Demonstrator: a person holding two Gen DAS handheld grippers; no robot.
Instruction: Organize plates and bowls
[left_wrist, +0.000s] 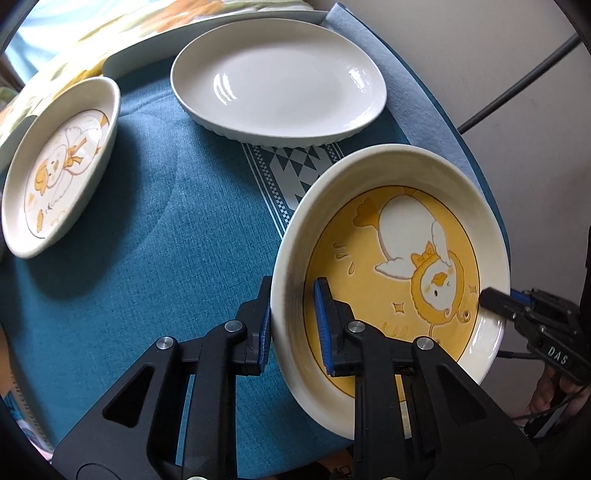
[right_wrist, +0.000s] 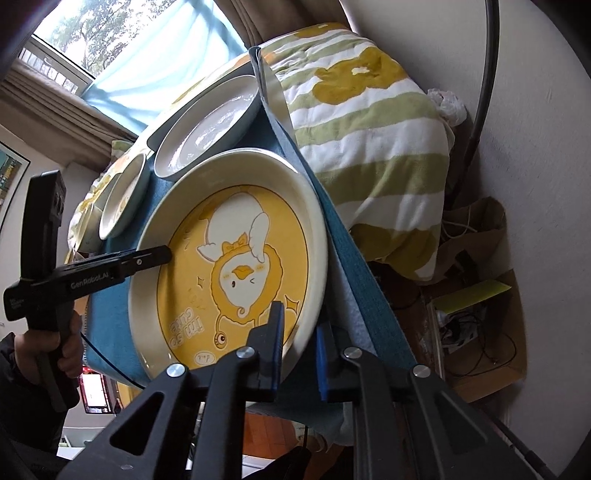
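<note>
A yellow duck plate (left_wrist: 399, 236) sits tilted at the right edge of the blue table. My left gripper (left_wrist: 293, 325) is shut on its left rim, one finger outside and one inside. My right gripper (right_wrist: 297, 350) straddles the opposite rim of the same plate (right_wrist: 236, 258), with a finger on each side; a small gap shows by the outer pad. It also shows in the left wrist view (left_wrist: 517, 306). A plain white oval dish (left_wrist: 277, 81) lies at the back. A smaller duck bowl (left_wrist: 59, 166) lies at the left.
The blue tablecloth (left_wrist: 166, 221) has a patterned strip in the middle. A green-striped blanket (right_wrist: 369, 129) lies beyond the table. A cardboard box (right_wrist: 480, 325) and cables sit on the floor at the right. A white tray edge (left_wrist: 147, 51) lies behind the dishes.
</note>
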